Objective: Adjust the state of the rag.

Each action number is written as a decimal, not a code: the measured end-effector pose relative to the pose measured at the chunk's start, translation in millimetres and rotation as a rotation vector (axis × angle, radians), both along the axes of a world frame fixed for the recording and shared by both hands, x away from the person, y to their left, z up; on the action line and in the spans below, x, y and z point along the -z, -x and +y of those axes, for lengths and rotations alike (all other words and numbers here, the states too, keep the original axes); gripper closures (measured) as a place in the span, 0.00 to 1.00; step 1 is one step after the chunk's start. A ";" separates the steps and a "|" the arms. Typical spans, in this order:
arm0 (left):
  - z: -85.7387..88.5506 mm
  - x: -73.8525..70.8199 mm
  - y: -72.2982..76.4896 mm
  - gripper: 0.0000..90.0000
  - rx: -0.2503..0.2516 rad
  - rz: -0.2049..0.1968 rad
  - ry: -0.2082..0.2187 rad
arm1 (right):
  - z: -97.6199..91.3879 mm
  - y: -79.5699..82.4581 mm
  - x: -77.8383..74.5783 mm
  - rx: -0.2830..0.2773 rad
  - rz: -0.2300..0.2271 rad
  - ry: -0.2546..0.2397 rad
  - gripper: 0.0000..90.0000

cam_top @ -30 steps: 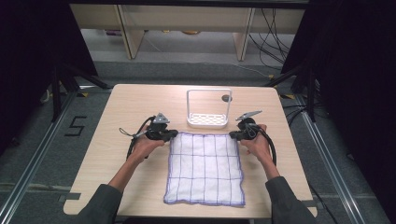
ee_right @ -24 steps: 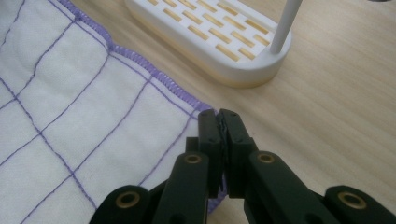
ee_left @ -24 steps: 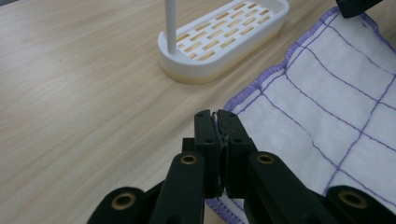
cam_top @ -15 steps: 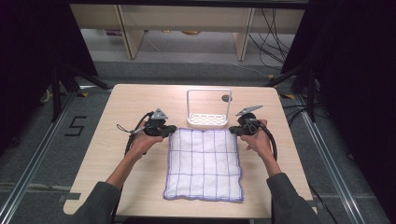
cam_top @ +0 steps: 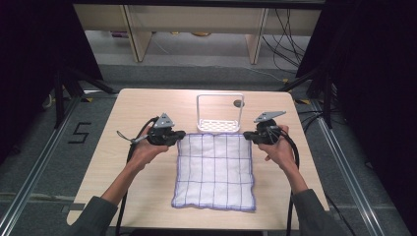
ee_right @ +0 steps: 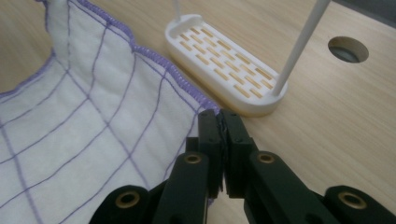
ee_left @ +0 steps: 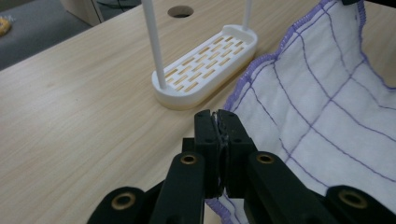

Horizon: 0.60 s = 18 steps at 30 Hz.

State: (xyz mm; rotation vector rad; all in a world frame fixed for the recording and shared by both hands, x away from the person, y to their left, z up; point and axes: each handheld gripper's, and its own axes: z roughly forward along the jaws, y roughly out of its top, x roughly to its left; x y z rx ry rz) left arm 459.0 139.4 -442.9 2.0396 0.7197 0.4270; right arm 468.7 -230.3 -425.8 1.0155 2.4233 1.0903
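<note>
Item: two hand-held grippers at a wooden table (cam_top: 123, 162), each gripping one far corner of a cloth.

Pose: both forearms reach forward from the near edge, wrists roughly level. The left gripper (cam_top: 181, 135) points inward to the right; the right gripper (cam_top: 246, 136) points inward to the left. Tips face each other across the cloth's far edge.

Cloth (cam_top: 215, 172): white, purple grid lines and purple hem. Its far corners are pinched between the jaws of each gripper; the rest runs from the fingertips toward the person, the near part flat on the table.

Per view: the high view gives the whole cloth and both arms. The left gripper view (ee_left: 218, 122) shows its jaws pressed together on the hem, fabric falling away to the right of the tips. The right gripper view (ee_right: 222, 122) shows the same pinch, fabric to the left.

White slotted rack (cam_top: 220, 125): just beyond the fingertips, two upright posts.
</note>
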 end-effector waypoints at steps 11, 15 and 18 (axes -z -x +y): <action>9.6 -0.1 51.3 0.97 0.032 -0.039 0.021 | -10.6 63.1 -7.8 -0.080 -0.044 -0.049 0.98; 10.6 -1.5 59.6 0.97 0.035 -0.047 0.020 | -11.0 72.7 -7.5 -0.075 -0.028 -0.067 0.98; 10.6 -2.2 65.5 0.97 0.031 -0.050 0.038 | -12.3 77.6 -8.6 -0.062 -0.038 -0.070 0.98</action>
